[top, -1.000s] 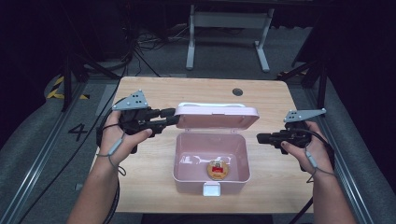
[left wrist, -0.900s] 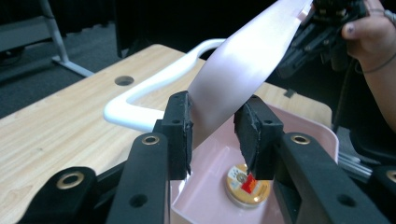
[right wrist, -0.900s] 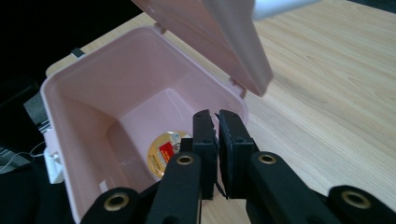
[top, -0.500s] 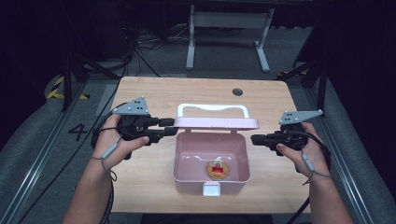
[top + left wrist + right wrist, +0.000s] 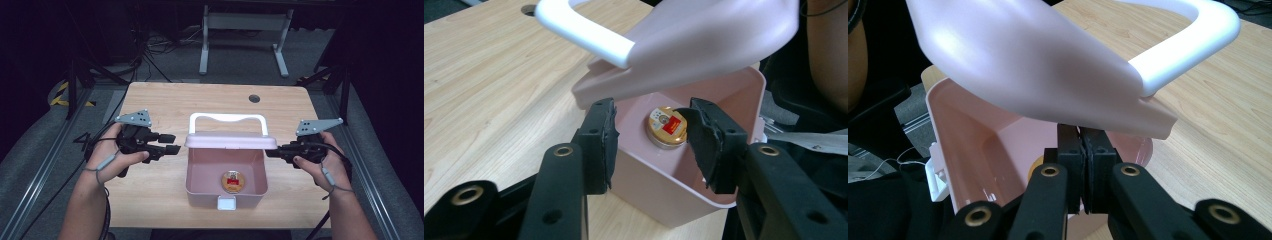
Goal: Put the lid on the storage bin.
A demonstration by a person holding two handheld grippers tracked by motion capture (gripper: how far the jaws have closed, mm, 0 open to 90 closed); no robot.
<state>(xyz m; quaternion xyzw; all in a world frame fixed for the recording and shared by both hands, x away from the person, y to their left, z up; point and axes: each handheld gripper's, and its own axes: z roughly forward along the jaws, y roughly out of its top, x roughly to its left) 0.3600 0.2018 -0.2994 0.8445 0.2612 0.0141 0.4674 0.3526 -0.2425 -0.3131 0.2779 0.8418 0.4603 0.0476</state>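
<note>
At frame centre the box [image 5: 226,172] sits on the bench [image 5: 165,105], lid [image 5: 230,140] half-lowered. Left claw [image 5: 172,144], jaws just opening, empty; right claw [image 5: 269,152] together, seemingly steadying the lid's edge.

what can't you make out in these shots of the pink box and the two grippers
- Label text on the round tin: too small in the high view, partly behind a jaw in the left gripper view.
- Whether the shut right gripper touches the lid: its tips meet the lid's underside edge, contact unclear.
- Box hinge: hidden by the half-lowered lid.
- Box floor at the back: covered by the lid in the high view.
</note>
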